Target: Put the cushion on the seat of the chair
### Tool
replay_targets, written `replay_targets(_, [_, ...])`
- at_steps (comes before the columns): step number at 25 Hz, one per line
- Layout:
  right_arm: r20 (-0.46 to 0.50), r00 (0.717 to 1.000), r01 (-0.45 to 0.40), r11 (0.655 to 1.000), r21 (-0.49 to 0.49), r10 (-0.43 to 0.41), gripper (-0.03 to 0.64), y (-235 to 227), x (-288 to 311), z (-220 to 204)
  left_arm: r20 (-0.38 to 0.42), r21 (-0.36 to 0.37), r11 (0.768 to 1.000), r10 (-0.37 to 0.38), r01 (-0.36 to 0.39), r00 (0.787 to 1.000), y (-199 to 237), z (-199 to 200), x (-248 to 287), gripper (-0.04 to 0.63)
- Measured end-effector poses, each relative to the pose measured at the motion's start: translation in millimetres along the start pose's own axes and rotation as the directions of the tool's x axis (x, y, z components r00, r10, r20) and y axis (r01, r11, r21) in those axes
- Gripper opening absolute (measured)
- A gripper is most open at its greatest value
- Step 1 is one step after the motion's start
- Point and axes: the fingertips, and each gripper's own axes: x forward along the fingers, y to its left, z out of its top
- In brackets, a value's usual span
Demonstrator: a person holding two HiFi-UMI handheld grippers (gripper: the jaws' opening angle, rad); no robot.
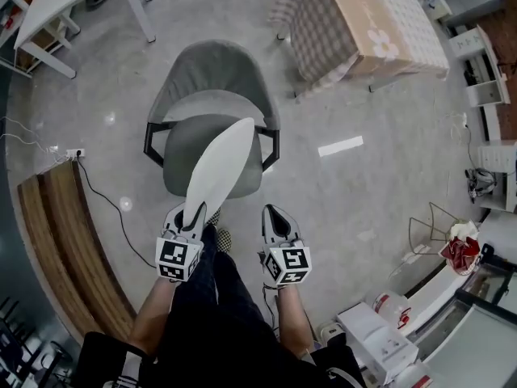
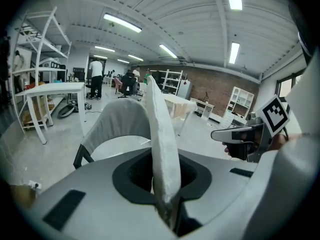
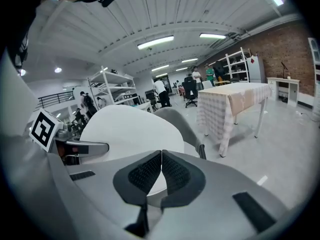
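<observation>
A flat white cushion (image 1: 218, 168) stands on edge over the front of the grey chair's seat (image 1: 179, 153), and my left gripper (image 1: 187, 217) is shut on its near edge. In the left gripper view the cushion (image 2: 161, 139) rises edge-on from between the jaws, with the chair's backrest (image 2: 116, 120) behind it. My right gripper (image 1: 275, 220) hangs to the right of the chair, shut with nothing between its pads. The right gripper view shows the cushion's broad white face (image 3: 129, 133) to the left and the chair (image 3: 180, 125) beyond it.
A table with a checked cloth (image 1: 355, 24) stands behind and right of the chair. A wooden bench (image 1: 69, 241) runs along the left, with a cable and power strip (image 1: 69, 153) beside it. White desk legs (image 1: 48, 23) at the far left. Boxes and clutter (image 1: 388, 338) lie at the lower right.
</observation>
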Motion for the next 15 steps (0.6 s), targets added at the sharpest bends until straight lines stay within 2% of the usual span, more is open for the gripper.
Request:
replay_targets(11, [-0.045, 0.996, 0.081, 0.994, 0.079, -0.077, 0.029, -49, 26, -41, -0.072, -0.017, 0.996, -0.085, 0.084, 0.994, -8, -35, 67, 0.057])
replay_targets(15, [-0.055, 0.994, 0.101, 0.991, 0.092, -0.096, 0.029, -61, 35, -55, -0.092, -0.054, 0.993, -0.111, 0.106, 0.99, -9, -54, 82, 0.057])
